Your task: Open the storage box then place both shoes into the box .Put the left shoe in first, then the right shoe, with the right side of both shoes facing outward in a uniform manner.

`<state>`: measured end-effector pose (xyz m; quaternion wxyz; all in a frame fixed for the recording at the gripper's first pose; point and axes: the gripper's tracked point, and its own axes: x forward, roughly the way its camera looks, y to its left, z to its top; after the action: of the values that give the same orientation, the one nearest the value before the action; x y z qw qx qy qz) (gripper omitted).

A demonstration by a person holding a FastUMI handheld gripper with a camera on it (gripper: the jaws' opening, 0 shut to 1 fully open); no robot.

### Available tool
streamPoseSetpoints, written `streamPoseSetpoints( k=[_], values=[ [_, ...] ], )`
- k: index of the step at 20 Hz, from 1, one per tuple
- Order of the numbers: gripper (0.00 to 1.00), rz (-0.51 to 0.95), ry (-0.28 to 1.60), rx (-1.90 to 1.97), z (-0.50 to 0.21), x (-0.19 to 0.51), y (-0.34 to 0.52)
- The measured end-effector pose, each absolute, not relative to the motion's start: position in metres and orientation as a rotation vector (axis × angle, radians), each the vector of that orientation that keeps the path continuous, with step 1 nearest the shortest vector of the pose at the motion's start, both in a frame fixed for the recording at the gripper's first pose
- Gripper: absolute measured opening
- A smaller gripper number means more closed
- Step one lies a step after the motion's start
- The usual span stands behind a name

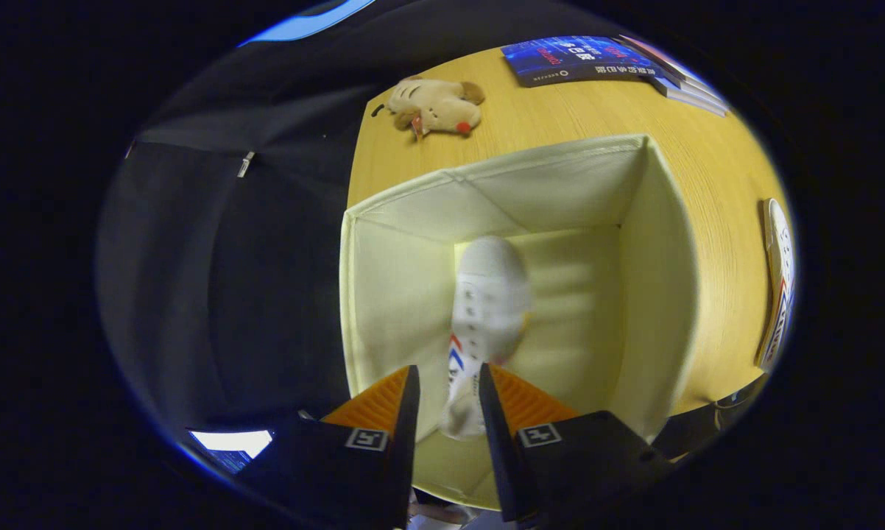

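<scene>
Cloth, wood grain and plush

The storage box (pixel 413 294) has matt, cream fabric walls with soft creases; the shoe (pixel 487 302) inside looks smooth and white. The counter (pixel 707 221) is light wood-grain with a slight sheen. At upper centre a fuzzy plush toy (pixel 436 107); booklets (pixel 582 59) look glossy.

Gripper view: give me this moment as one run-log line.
box: open, on table | gripper: over box, fingers around white shoe heel, toe down inside | second shoe: on table beside box | phase: first shoe going in

Two shoes (pixel 487 309) (pixel 779 294), one box (pixel 663 243), one plush toy (pixel 436 105), several booklets (pixel 582 59)
</scene>
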<state>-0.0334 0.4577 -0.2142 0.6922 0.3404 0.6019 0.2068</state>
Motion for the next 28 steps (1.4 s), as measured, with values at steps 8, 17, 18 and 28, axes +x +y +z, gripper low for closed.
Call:
streamPoseSetpoints(
  k=[8, 17, 18, 28],
  values=[
    [0.77, 0.542, 1.221, 0.788, -0.162, -0.04, 0.405],
    [0.77, 0.285, 1.032, 0.566, -0.182, -0.033, 0.198],
    [0.77, 0.235, 1.03, 0.557, -0.192, -0.032, 0.173],
    [0.77, 0.019, 1.19, 0.468, -0.347, -0.066, 0.038]
  ],
)
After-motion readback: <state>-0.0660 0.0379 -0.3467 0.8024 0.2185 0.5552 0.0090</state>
